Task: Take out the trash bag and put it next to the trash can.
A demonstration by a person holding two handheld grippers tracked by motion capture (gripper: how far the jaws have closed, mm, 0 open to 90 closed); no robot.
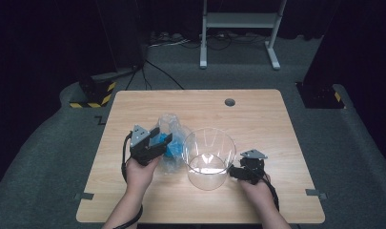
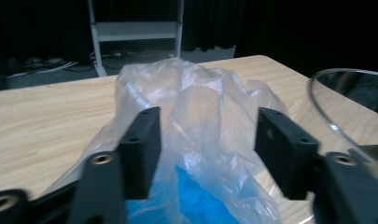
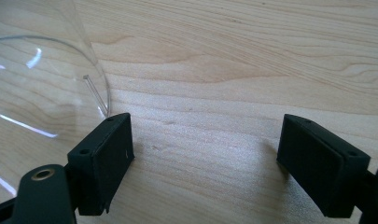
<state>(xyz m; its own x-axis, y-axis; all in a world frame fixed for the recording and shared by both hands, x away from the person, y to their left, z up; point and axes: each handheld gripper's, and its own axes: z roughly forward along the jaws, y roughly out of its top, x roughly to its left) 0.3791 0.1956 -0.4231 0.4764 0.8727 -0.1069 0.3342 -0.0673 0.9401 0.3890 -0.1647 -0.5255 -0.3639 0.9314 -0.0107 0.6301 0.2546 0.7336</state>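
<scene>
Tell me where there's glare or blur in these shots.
High view: dark surroundings, a bright reflection in the base of the clear round plastic container. Left gripper view: the crumpled clear plastic bag with blue contents is soft, the near jaws blurred. Right gripper view: white glints streak the container wall.

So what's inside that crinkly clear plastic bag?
Inside the plastic bag something bright blue shows through the film. What it is can't be told; folds and the left gripper cover most of it.

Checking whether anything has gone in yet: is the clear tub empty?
Empty. The tub stands upright with only its bare bottom showing; the plastic bag with blue contents lies on the table beside it.
</scene>
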